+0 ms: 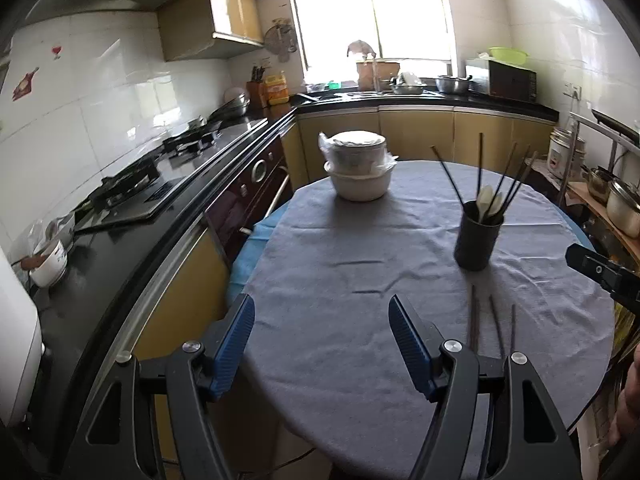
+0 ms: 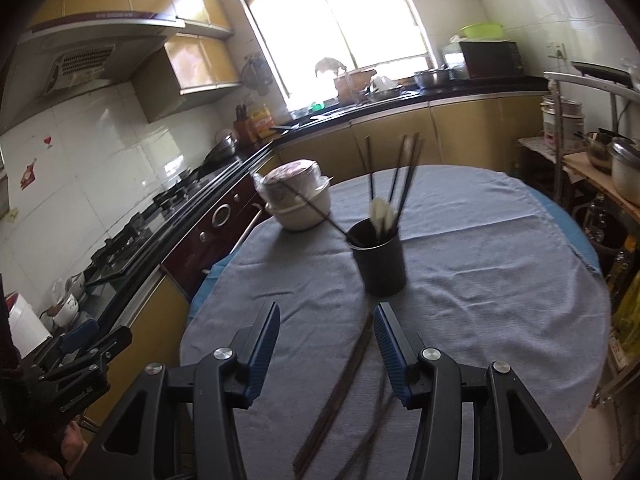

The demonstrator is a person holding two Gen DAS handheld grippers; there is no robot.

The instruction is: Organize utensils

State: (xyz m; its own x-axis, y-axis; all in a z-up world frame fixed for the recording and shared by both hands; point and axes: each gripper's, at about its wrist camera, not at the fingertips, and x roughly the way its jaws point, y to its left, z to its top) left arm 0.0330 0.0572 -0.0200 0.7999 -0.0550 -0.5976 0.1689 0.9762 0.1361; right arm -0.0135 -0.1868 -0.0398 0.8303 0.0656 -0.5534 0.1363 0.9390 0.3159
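Nearest, the left hand-held gripper (image 1: 322, 312) stands wide apart over the grey cloth (image 1: 360, 264) of the worktop with nothing between its pads, while the right hand-held gripper (image 2: 326, 320) is parted about halfway and grips nothing, the loose chopsticks (image 2: 340, 380) lying flat on the cloth below its gap. Beyond these, a black holder (image 2: 380, 266) stands upright with chopsticks and white spoons inside. Farthest, stacked white bowls (image 1: 360, 168) sit at the worktop's far left.

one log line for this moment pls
phase: reaching | left gripper: open, empty | right gripper: open, empty, above loose chopsticks | holder: upright, chopsticks and spoons inside | bowls: stacked
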